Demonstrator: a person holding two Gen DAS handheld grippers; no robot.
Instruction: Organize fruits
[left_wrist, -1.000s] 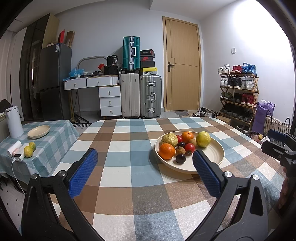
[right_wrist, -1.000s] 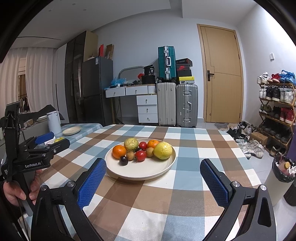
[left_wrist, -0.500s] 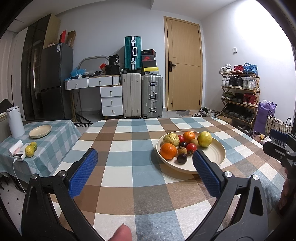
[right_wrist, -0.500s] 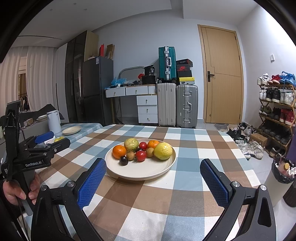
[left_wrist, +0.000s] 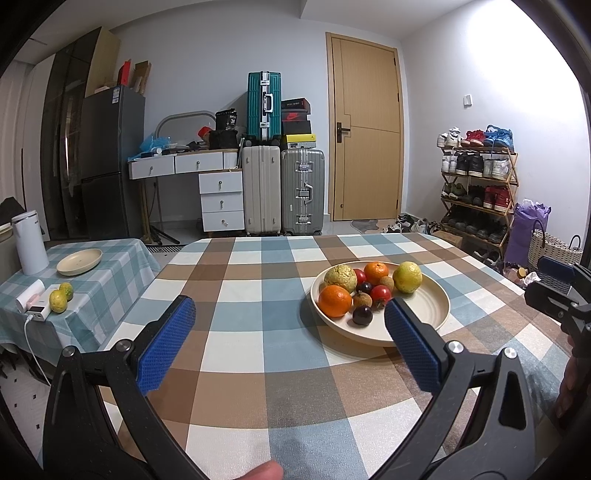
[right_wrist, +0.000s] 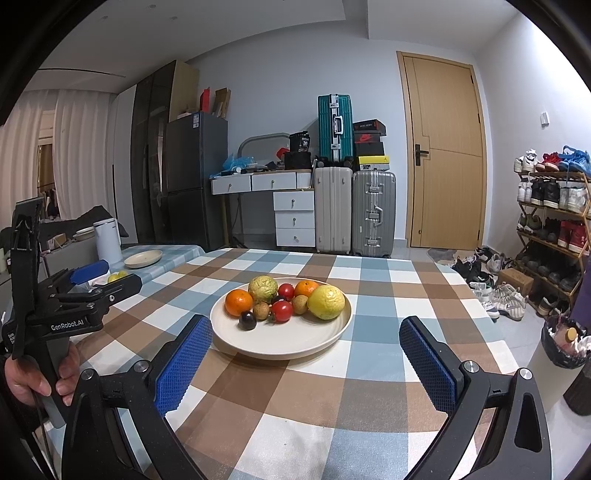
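A cream plate (left_wrist: 432, 312) (right_wrist: 295, 341) on the checked table holds several fruits: two oranges (left_wrist: 334, 301), a yellow lemon (right_wrist: 326, 301), a bumpy green fruit (right_wrist: 262, 290), red tomatoes (right_wrist: 282, 311), brown longans and a dark plum (right_wrist: 247, 319). My left gripper (left_wrist: 290, 325) is open and empty, above the table to the left of the plate. My right gripper (right_wrist: 304, 338) is open and empty, just in front of the plate. Each gripper also shows in the other's view, the left one (right_wrist: 88, 280) and the right one (left_wrist: 554, 280).
A side table (left_wrist: 110, 266) at the left carries an empty cream plate (left_wrist: 79, 261), two yellow-green fruits (left_wrist: 58, 301), a white kettle (left_wrist: 29, 242) and a power bank. Suitcases, a desk, a fridge, a door and a shoe rack stand behind.
The left gripper's view has shifted slightly, the plate sitting a little nearer its right finger. A fingertip shows at its bottom edge. The right gripper has hardly moved.
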